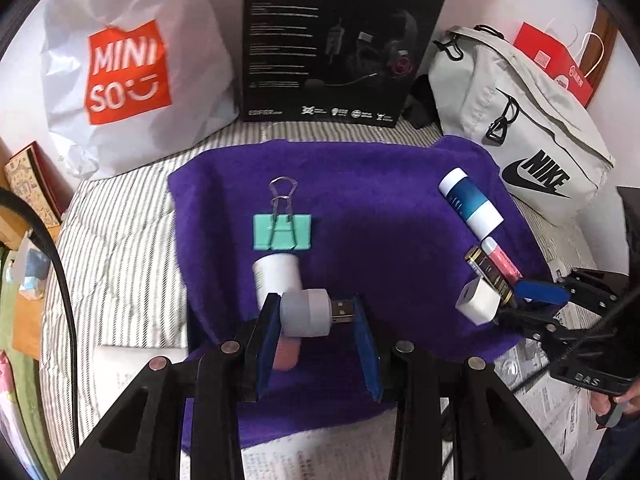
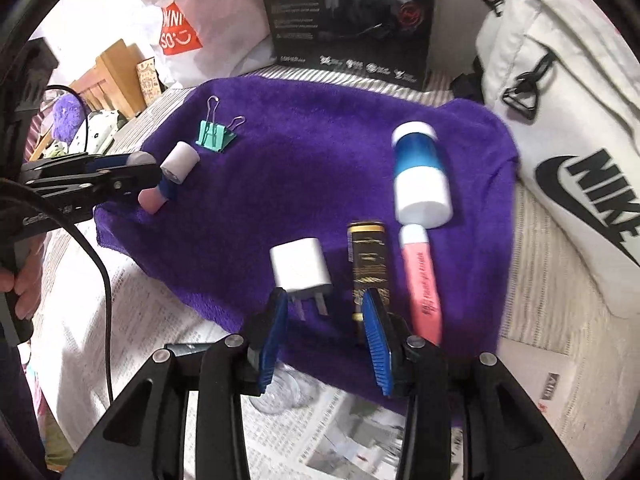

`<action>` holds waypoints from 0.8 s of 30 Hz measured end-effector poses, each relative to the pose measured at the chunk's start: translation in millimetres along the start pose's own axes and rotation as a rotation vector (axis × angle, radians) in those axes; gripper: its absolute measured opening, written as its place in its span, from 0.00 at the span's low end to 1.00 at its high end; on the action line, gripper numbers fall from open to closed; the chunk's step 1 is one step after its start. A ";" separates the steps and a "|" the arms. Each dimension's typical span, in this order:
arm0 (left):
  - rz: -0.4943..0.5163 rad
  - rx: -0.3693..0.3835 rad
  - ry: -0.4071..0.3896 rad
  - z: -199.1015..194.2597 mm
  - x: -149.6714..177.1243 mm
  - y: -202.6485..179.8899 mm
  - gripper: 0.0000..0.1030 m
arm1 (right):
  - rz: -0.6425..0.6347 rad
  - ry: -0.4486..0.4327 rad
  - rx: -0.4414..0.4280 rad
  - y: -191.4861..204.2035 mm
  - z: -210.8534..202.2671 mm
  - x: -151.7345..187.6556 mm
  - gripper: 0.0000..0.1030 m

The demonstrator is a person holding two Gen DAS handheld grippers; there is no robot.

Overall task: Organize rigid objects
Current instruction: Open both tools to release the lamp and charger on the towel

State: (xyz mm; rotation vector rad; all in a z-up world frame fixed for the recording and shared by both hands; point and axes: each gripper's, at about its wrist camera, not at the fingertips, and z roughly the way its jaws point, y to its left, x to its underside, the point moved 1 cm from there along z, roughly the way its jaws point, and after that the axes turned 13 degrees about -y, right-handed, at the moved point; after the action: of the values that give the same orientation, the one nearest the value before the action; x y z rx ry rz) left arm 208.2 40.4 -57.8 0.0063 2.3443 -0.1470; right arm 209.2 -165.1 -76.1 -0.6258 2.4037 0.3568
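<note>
On the purple towel (image 1: pixel 360 184) (image 2: pixel 300 140), my left gripper (image 1: pixel 316 328) is shut end to end on a grey-white USB plug-in device (image 1: pixel 308 312). Just beneath it lies a white tube with a pink cap (image 1: pixel 276 272) (image 2: pixel 180 164), and beyond that a mint binder clip (image 1: pixel 282 232) (image 2: pixel 214 134). My right gripper (image 2: pixel 326 320) (image 1: pixel 520 304) is open, its blue pads either side of the prongs of a white charger (image 2: pixel 300 268) (image 1: pixel 478 300). A black-and-gold tube (image 2: pixel 366 256), a pink tube (image 2: pixel 422 280) and a blue-and-white bottle (image 2: pixel 418 172) lie in a row to the charger's right.
A white Miniso bag (image 1: pixel 120 72), a black headset box (image 1: pixel 340 40) and a grey Nike bag (image 1: pixel 520 120) stand along the towel's far edge. Newspaper (image 2: pixel 340 432) and a clear plastic cup (image 2: pixel 280 392) lie at the near edge. Striped bedding (image 1: pixel 120 240) lies to the left.
</note>
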 end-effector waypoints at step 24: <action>0.068 -0.066 0.041 64.3 -5.8 -34.8 0.34 | 0.110 -0.047 -0.023 -28.0 -49.0 36.7 0.44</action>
State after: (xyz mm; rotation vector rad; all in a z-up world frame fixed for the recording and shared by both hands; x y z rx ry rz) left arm 256.2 -0.9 -94.8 0.0570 2.3855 -0.0366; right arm 173.5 -221.0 -64.2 -0.4913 2.3971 0.4417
